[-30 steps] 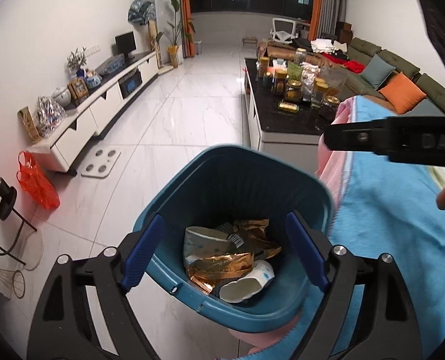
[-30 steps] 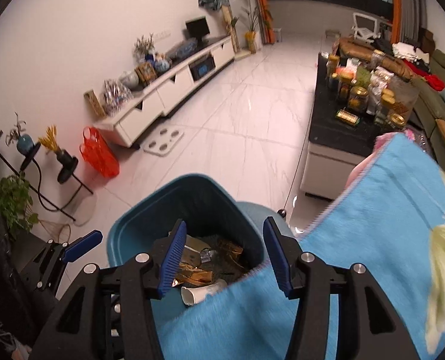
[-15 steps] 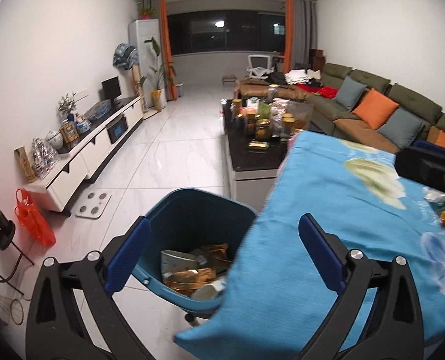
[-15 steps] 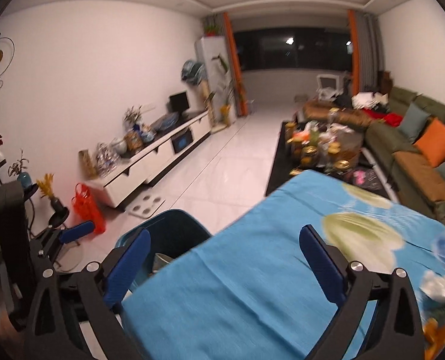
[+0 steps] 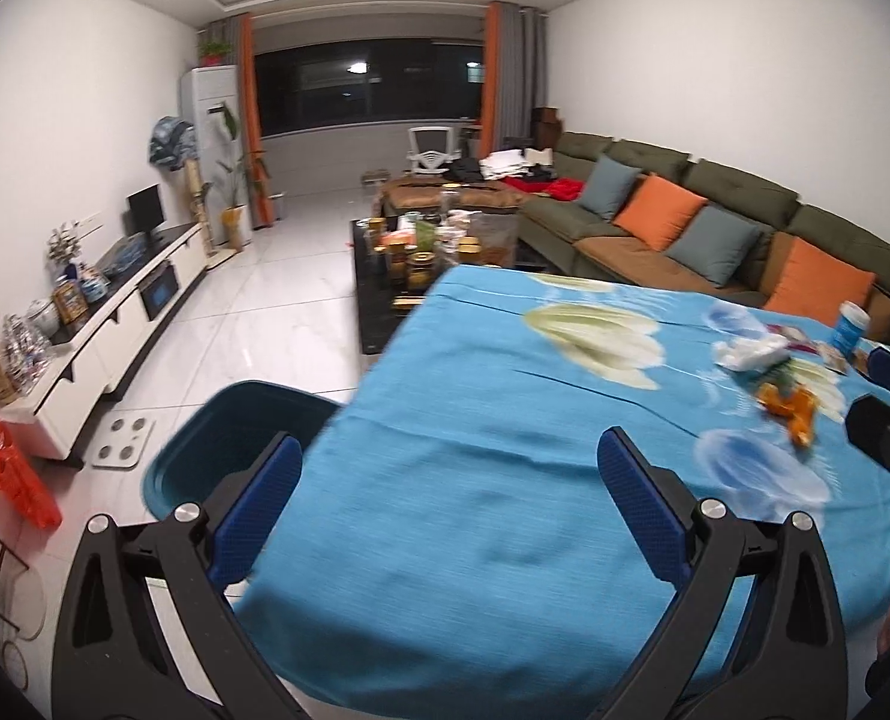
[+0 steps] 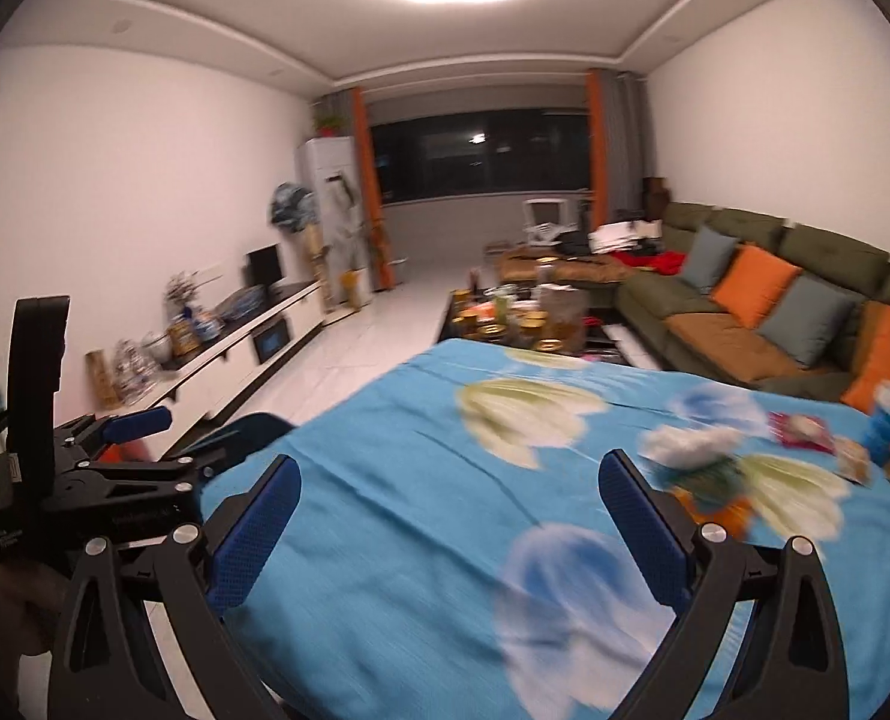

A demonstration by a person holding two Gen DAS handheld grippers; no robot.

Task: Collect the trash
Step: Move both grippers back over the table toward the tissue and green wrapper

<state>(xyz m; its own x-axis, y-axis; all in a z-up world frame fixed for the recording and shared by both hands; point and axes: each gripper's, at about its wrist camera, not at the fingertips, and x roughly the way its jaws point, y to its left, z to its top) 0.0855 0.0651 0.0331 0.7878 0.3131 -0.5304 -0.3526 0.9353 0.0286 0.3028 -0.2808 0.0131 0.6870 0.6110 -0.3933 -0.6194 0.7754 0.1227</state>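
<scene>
Tongs (image 5: 448,504) (image 6: 450,525) both gaping over blue tablecloth (image 5: 505,420).

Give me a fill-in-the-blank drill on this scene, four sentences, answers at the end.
1. Both the left gripper and the right gripper hold ____.
2. The cloth over the table is mostly ____ in color.
3. The bin stands on the ____, at the table's left edge.
4. On the table's far right stands a blue ____, near the white tissue and orange scraps.

Missing words: nothing; blue; floor; cup
</scene>
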